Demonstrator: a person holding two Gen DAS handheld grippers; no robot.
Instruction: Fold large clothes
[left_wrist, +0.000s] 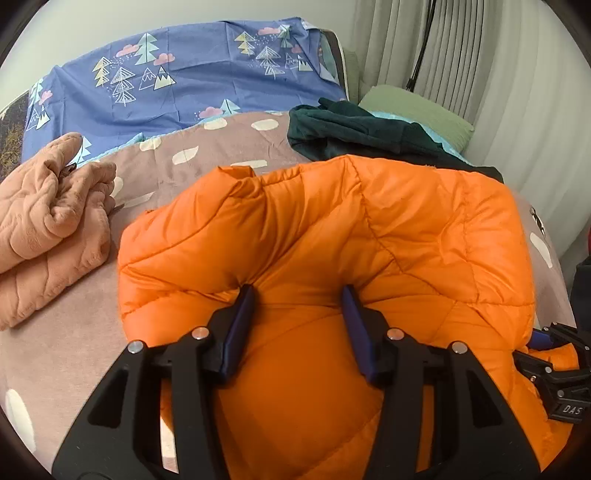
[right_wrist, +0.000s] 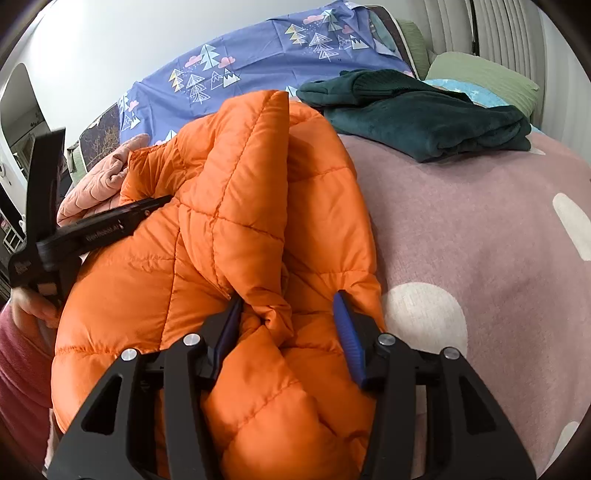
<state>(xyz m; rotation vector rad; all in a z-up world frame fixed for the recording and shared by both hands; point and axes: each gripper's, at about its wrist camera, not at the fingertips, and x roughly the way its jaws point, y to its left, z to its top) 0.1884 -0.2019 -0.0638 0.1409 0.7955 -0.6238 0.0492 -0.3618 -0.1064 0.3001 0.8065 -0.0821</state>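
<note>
Here, both tongs astride orange jacket (left_wrist: 325, 229).

Bare bedspread (right_wrist: 480, 240) right of orange jacket (right_wrist: 240, 221); pink garment (left_wrist: 48, 221) blocks left, green garment (right_wrist: 424, 114) behind.

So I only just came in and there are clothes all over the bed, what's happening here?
A person is folding an orange puffer jacket on the bed, with a handheld gripper in each hand. The left gripper and right gripper both have bunched jacket fabric between their open fingers; whether they pinch it is unclear. The jacket is still bulky and rumpled. A pink quilted garment and a dark green fleece lie farther back.
</note>
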